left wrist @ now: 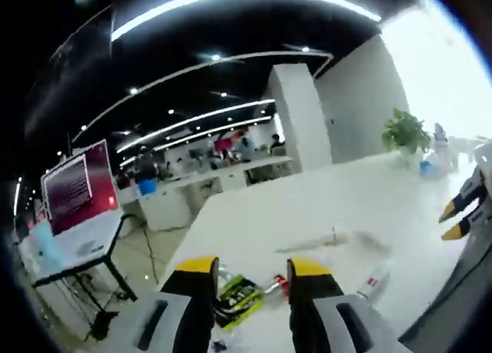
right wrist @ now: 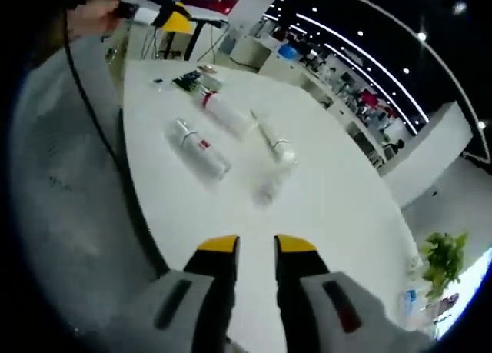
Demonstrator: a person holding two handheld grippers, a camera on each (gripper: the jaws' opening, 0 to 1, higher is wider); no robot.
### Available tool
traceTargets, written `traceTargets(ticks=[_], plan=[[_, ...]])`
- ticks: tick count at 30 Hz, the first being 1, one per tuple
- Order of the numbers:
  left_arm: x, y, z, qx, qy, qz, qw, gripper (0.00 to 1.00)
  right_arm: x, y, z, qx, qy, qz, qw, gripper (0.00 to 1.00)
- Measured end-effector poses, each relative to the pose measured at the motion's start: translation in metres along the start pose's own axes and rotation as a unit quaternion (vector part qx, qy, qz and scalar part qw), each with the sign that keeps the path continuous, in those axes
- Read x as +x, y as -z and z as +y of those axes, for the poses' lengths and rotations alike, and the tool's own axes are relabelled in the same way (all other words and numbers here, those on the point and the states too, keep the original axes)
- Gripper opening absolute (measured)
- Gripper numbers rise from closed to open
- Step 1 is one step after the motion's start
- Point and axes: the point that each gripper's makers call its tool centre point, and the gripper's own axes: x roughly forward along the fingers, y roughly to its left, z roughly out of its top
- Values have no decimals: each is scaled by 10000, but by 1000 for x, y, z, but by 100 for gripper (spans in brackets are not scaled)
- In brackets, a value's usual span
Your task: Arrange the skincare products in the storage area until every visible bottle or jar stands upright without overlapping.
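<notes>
Several white skincare bottles and tubes lie on their sides on the white table [right wrist: 323,214]. One bottle with a red label [right wrist: 201,149] is nearest the table edge. A longer bottle with a red cap [right wrist: 227,113] lies beyond it, then a slim tube [right wrist: 273,141] and a blurred white bottle [right wrist: 269,188]. My right gripper [right wrist: 257,247] hovers open above the table, short of them, holding nothing. My left gripper [left wrist: 252,267] stands open over a green and black packet [left wrist: 237,299] and the red cap [left wrist: 281,284]. The red-label bottle [left wrist: 373,280] lies to its right.
The left gripper [right wrist: 173,18], held by a hand [right wrist: 92,14], shows past the table's far end. The right gripper [left wrist: 460,218] enters from the right. A potted plant [left wrist: 403,130] stands at the table's far side. Desks and a red screen [left wrist: 77,188] lie beyond the table edge.
</notes>
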Motion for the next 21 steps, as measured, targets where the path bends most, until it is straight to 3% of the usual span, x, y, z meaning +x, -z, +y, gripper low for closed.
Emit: traceTargets(ticks=[1, 3, 4, 5, 6, 7, 8, 9, 13, 15, 18, 21], plan=[[-3, -1, 8, -355, -135, -59, 9993, 42, -2, -1, -12, 396, 178, -70, 9990, 19], [-9, -13, 12, -104, -119, -511, 9986, 43, -9, -5, -39, 1202, 577, -354, 9904, 19], [-10, -13, 12, 84, -121, -524, 9985, 45, -12, -7, -51, 1583, 725, -534, 9833, 20], [-12, -14, 10, 277, -103, -549, 9981, 45, -18, -11, -66, 2047, 865, -845, 9713, 21], [-12, -13, 9, 281, -86, -526, 9982, 46, -19, -12, -68, 2138, 880, -922, 9685, 21], [-12, -11, 5, 312, -5, -519, 9982, 45, -26, -16, -78, 2513, 972, -1181, 9558, 22], [-12, -11, 3, 253, 36, -529, 9983, 45, -30, -18, -83, 2678, 1036, -1351, 9483, 23], [-11, -11, -4, 157, 188, -540, 9982, 44, -35, -21, -90, 2795, 1109, -1561, 9409, 25], [-7, -14, -14, 283, 287, -558, 9976, 44, -47, -24, -95, 2903, 1291, -1856, 9299, 29], [-5, -14, -19, 378, 405, -525, 9971, 44, -48, -23, -95, 2875, 1324, -1835, 9307, 30], [-2, -19, -22, 561, 440, -408, 9966, 43, -52, -24, -97, 2909, 1388, -1958, 9262, 30], [3, -43, -31, 407, 594, -797, 9942, 44, -54, -26, -100, 2905, 1436, -2047, 9236, 33]])
